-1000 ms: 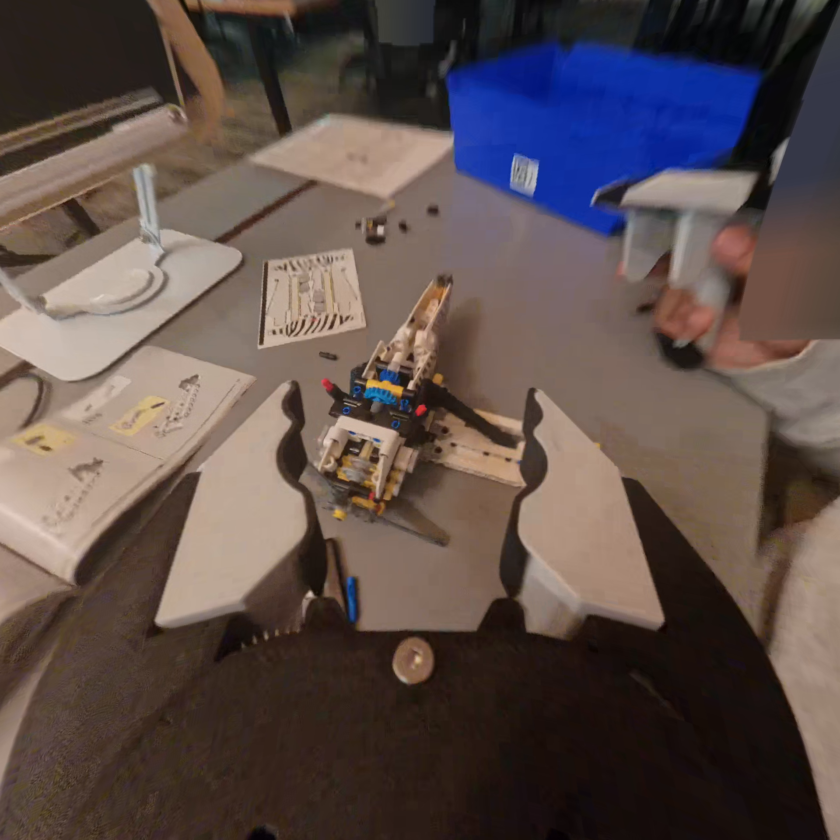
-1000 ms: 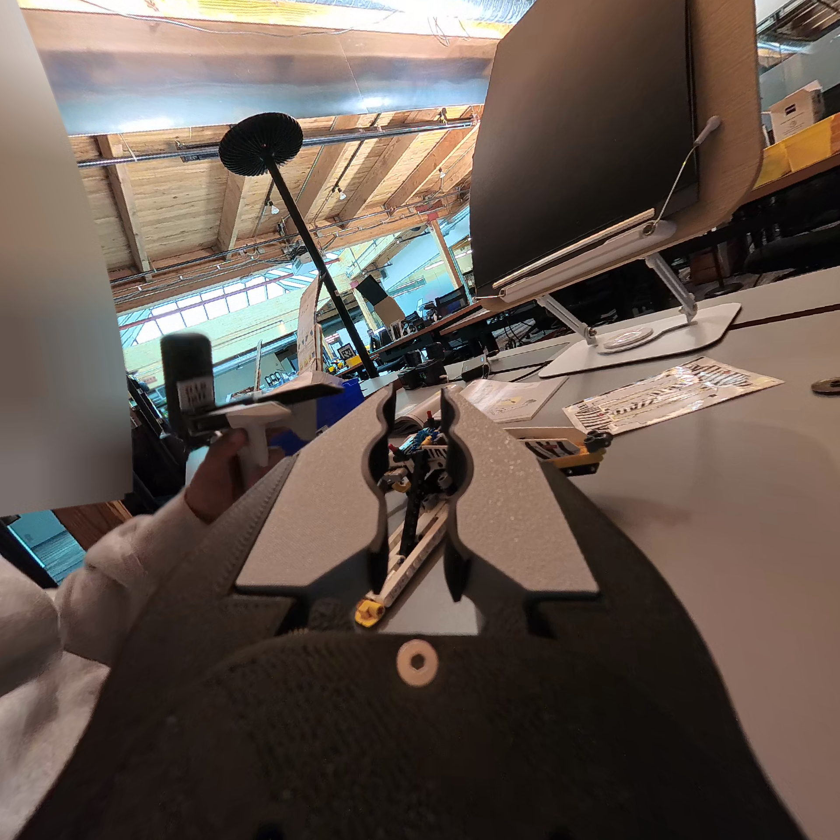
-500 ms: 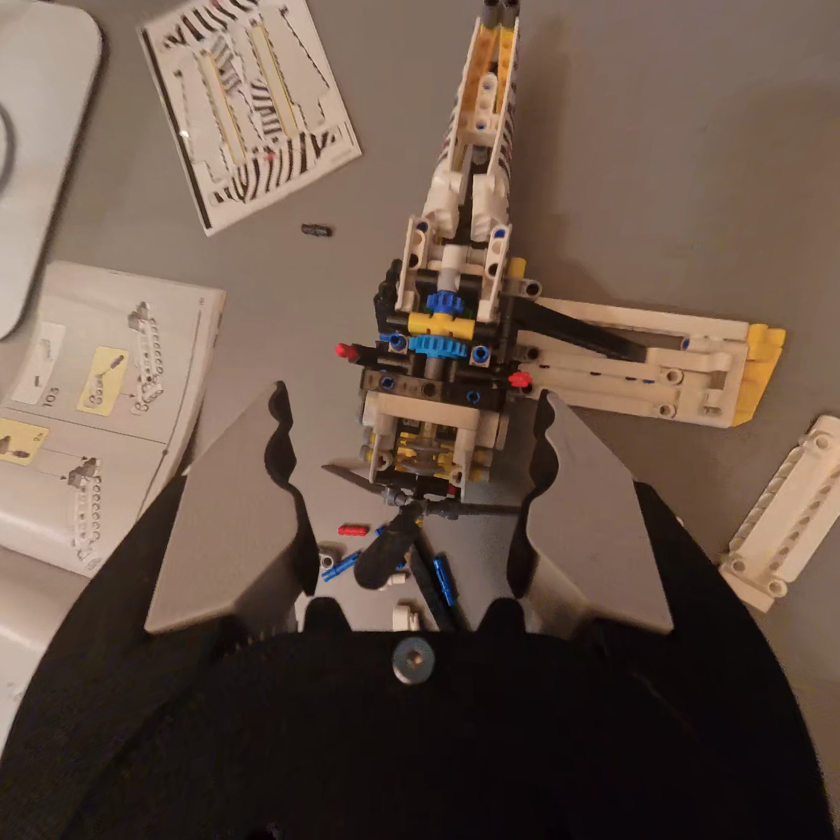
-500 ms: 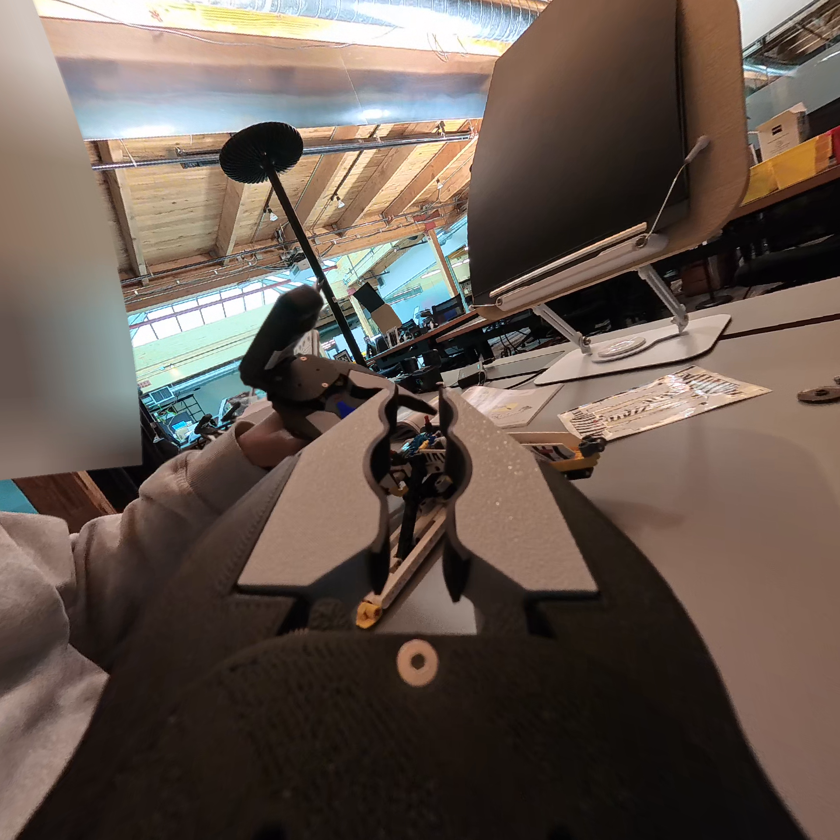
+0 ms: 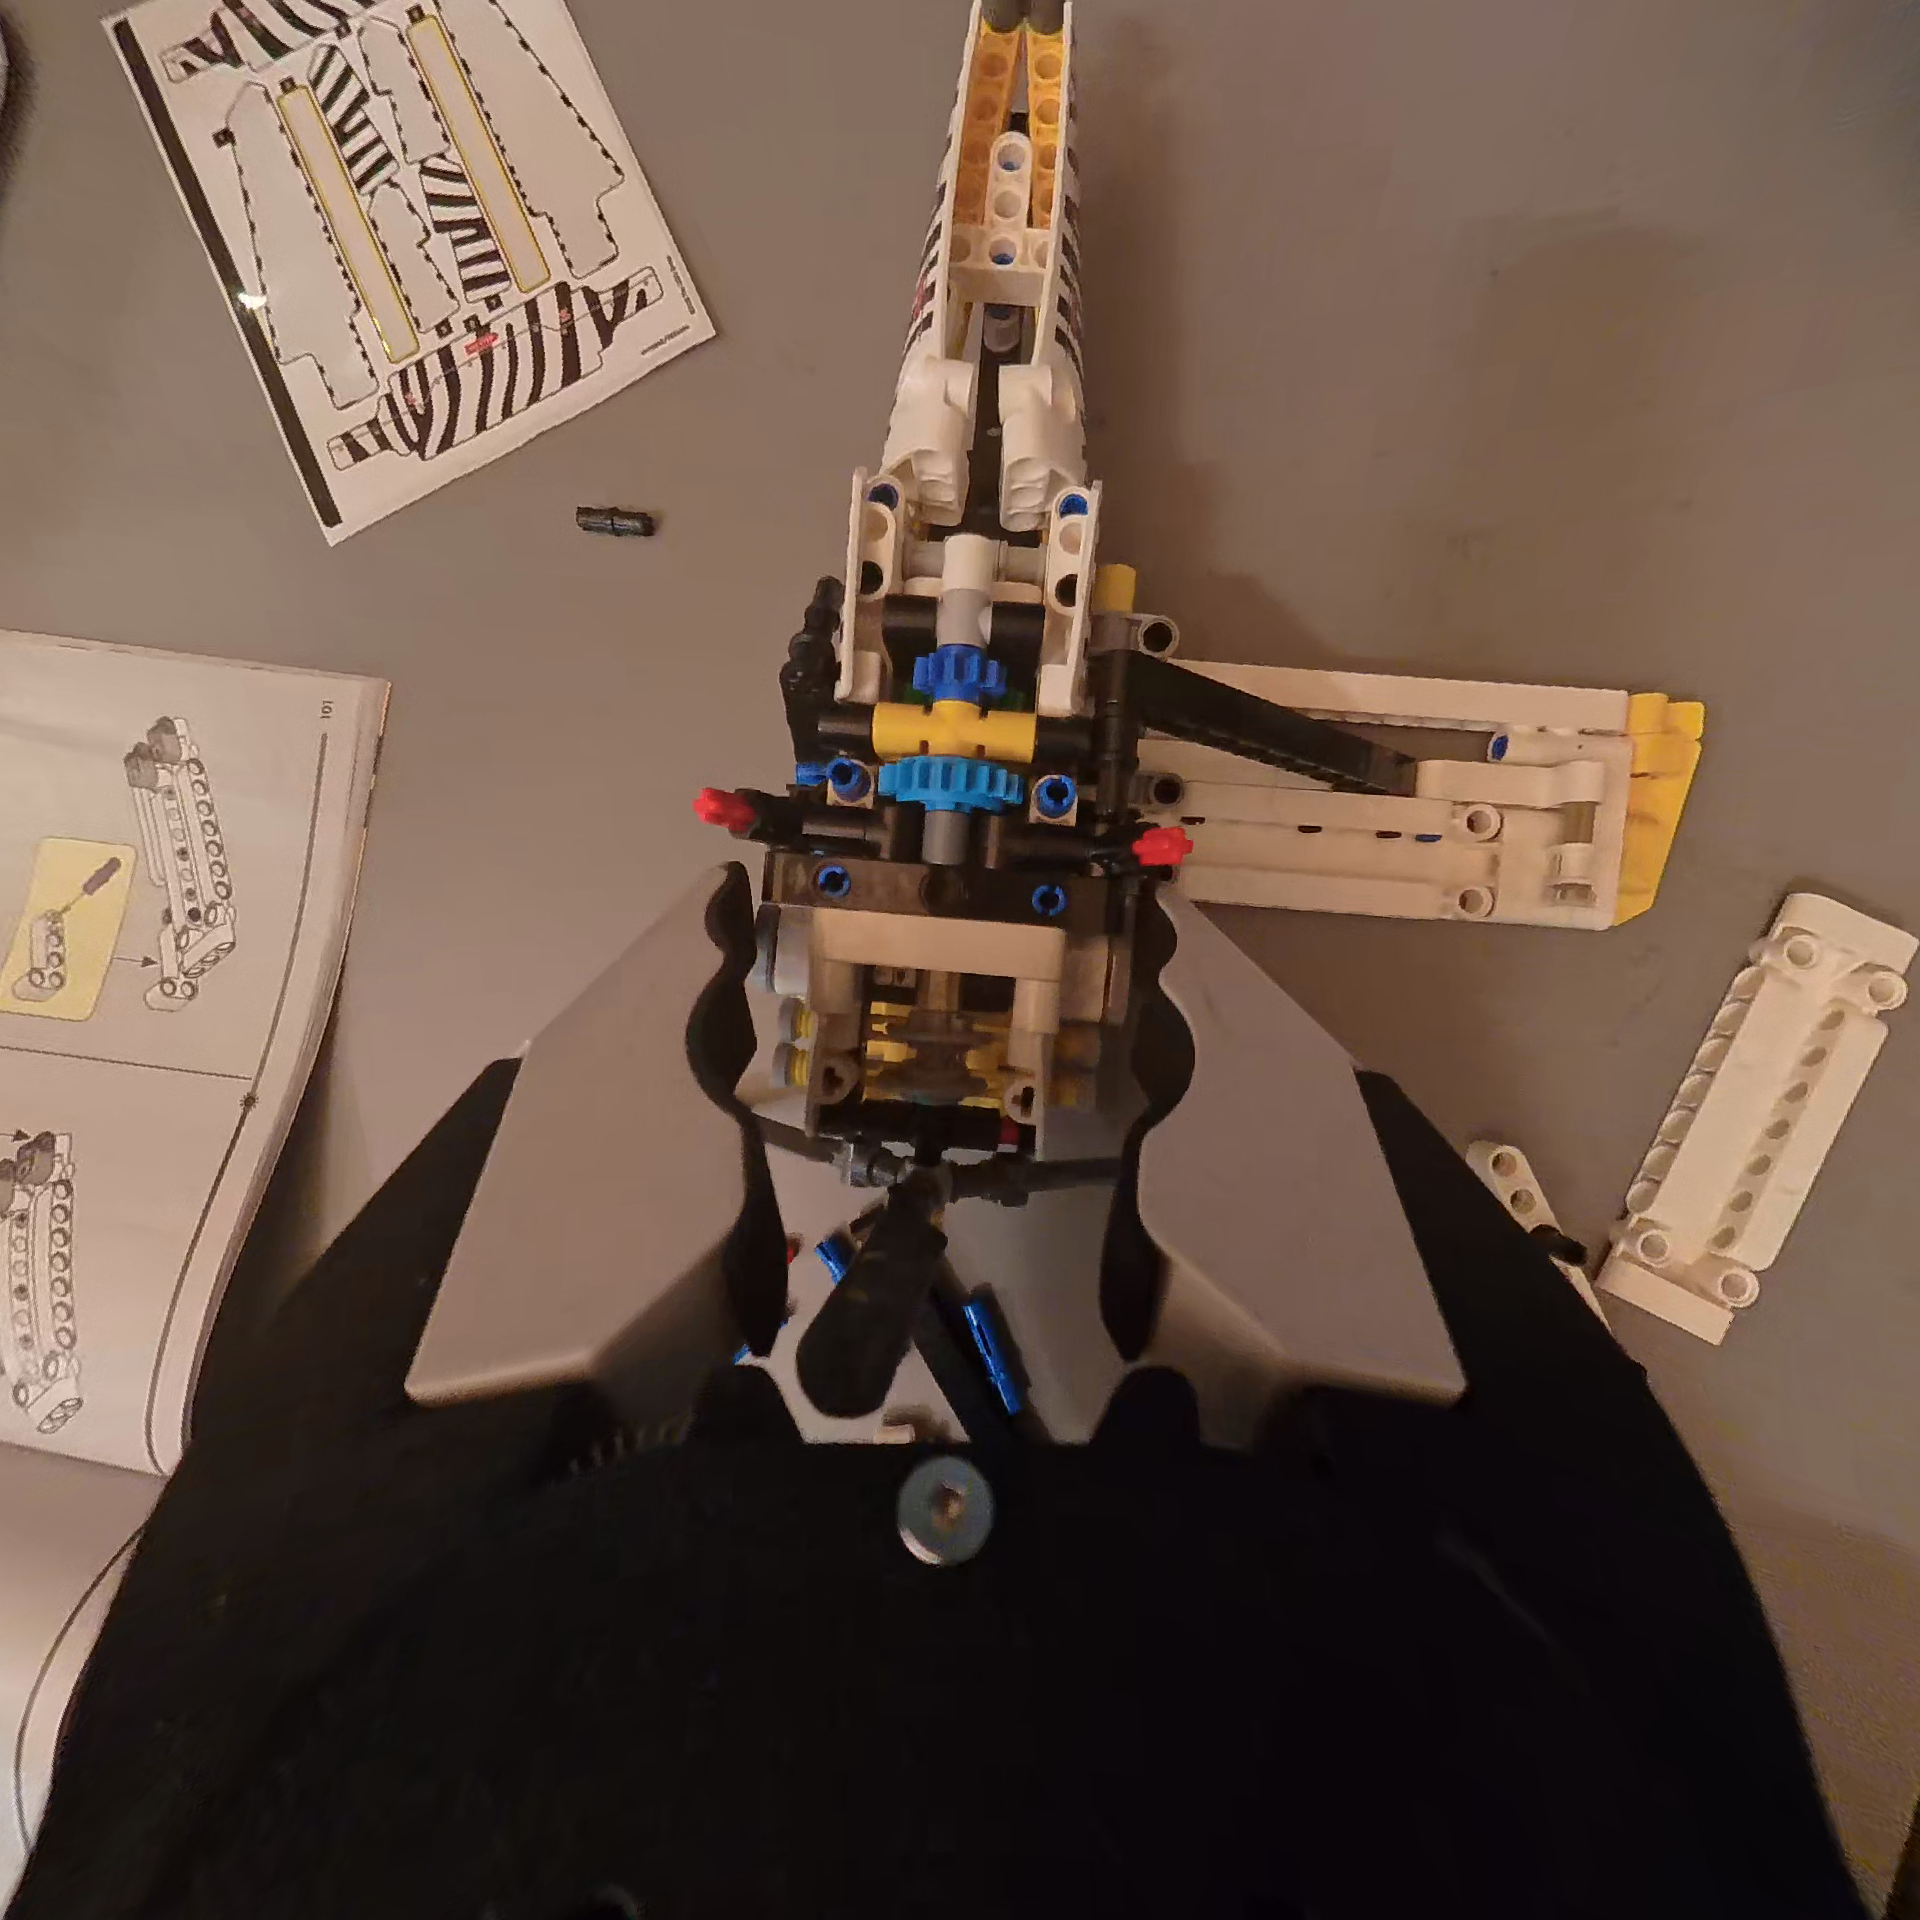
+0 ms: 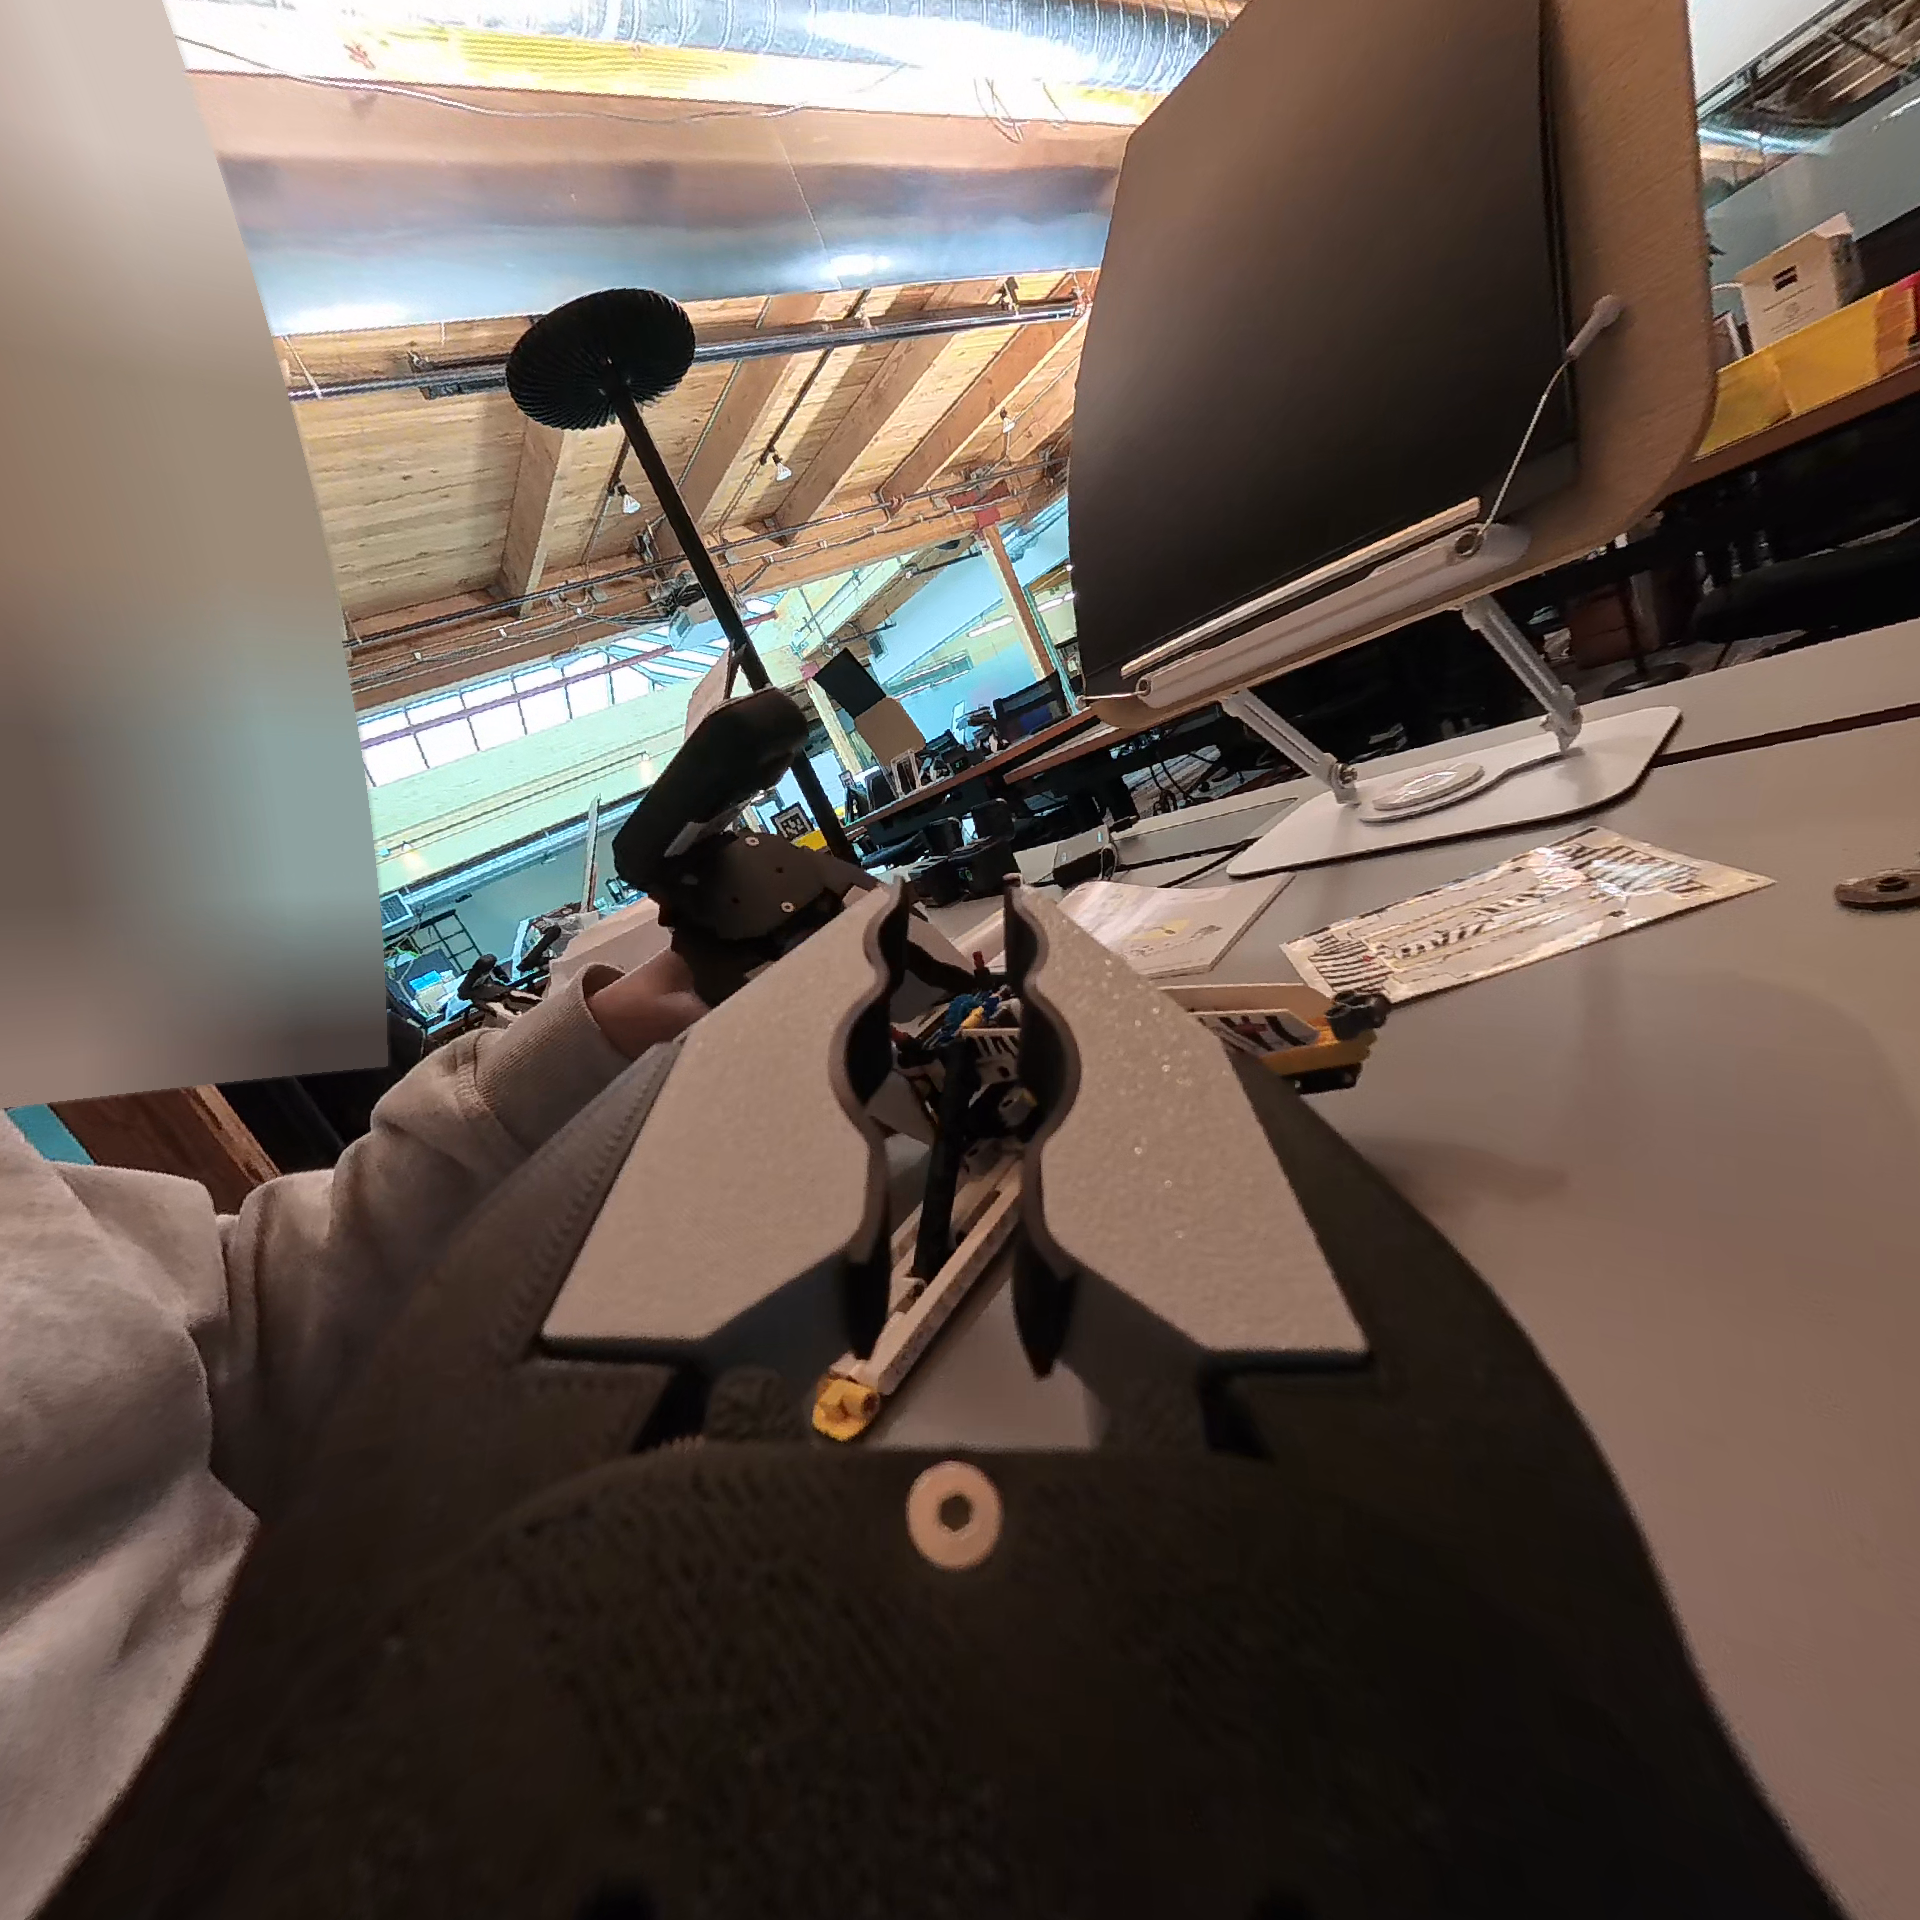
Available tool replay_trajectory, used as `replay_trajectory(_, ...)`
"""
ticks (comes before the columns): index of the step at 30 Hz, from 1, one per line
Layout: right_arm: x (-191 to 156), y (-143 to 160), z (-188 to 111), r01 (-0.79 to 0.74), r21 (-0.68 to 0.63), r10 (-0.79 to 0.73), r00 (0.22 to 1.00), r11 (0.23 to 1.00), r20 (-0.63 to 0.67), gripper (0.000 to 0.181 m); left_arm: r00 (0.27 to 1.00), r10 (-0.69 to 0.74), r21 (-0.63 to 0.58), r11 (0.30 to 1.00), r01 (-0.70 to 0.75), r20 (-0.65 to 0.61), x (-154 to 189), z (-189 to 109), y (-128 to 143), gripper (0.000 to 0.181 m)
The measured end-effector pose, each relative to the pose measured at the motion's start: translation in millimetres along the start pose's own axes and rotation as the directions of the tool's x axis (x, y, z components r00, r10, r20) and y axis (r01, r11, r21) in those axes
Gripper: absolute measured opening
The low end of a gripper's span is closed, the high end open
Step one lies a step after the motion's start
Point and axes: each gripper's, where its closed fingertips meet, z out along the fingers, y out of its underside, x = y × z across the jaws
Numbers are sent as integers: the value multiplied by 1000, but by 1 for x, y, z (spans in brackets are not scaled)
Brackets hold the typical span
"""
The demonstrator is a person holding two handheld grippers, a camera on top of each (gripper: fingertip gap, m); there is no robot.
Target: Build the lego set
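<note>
In your left wrist view, your left gripper [image 5: 940, 997] looks straight down on the lego model [image 5: 961, 790], which lies on the grey desk [image 5: 1455, 312]. Its two fingers [image 5: 623, 1122] straddle the model's front block; whether they press on it or merely flank it I cannot tell. The model's white wing [image 5: 1392, 800] with a yellow tip stretches to the right, and its tail runs toward the top. A loose white beam panel [image 5: 1756, 1122] lies well to the right, a sticker sheet [image 5: 405, 239] at upper left, an open instruction booklet [image 5: 156, 987] at the left, and a small dark pin [image 5: 615, 520] between sheet and model.

In your right wrist view, your right gripper [image 6: 954, 925] has its jaws narrow around the wing [image 6: 940, 1278]; contact is unclear. Your left gripper [image 6: 727, 831] shows beyond, held in a hand [image 6: 644, 1003]. A monitor [image 6: 1320, 343] on a stand sits farther back.
</note>
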Motion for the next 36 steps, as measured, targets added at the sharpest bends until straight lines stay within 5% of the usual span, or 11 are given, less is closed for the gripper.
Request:
replay_trajectory(12,0,1,1,7,-5,-7,1000,1000,-5,16,999,-43,52,998,44,-33,0,-2,-4,71)
replay_trajectory(20,0,1,1,11,-6,-11,1000,1000,-6,16,954,-245,102,959,265,-170,-6,-7,-11,71)
replay_trajectory(27,0,0,0,5,0,-5,1000,1000,-5,16,784,-497,145,803,578,-371,-21,-14,-19,71)
replay_trajectory(36,1,-1,0,-4,8,4,1000,1000,-5,16,559,-652,63,620,782,-512,-37,-22,-15,70)
